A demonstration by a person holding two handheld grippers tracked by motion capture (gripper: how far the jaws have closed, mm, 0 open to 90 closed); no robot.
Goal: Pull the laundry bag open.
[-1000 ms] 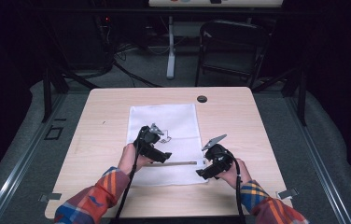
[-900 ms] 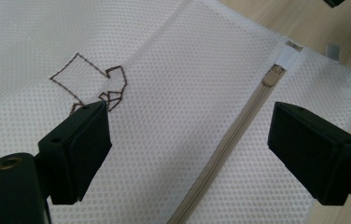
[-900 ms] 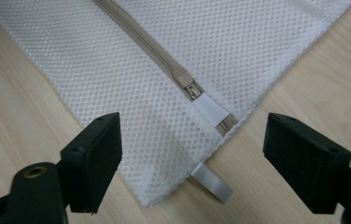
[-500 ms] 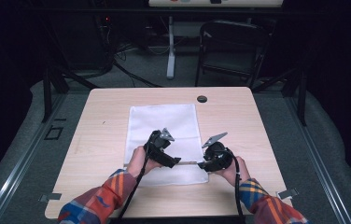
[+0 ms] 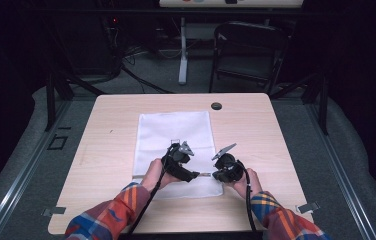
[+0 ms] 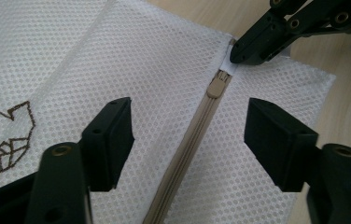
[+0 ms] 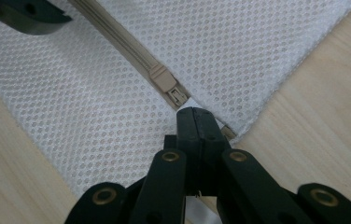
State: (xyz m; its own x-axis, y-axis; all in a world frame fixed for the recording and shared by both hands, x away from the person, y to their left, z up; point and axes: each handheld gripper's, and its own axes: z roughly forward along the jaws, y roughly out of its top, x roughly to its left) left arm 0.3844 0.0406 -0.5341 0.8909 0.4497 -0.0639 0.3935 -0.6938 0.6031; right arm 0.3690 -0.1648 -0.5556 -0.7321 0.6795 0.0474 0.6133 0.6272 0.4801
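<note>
Now my right hand-held gripper (image 7: 195, 114) has just pinched shut on the white fabric tab at the zipper's end, at the corner of the white mesh bag (image 5: 176, 131) lying flat on the bench (image 5: 111, 120). My left hand-held gripper (image 6: 190, 128) has been narrowing but stands open, straddling the zipper just short of the tan slider (image 6: 217, 85). With the end anchored, I judge the slider is next.

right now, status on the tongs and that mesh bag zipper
Right tongs shut on white end tab. Left tongs open astride zipper, closing. Slider untouched. Nothing in the way.
</note>
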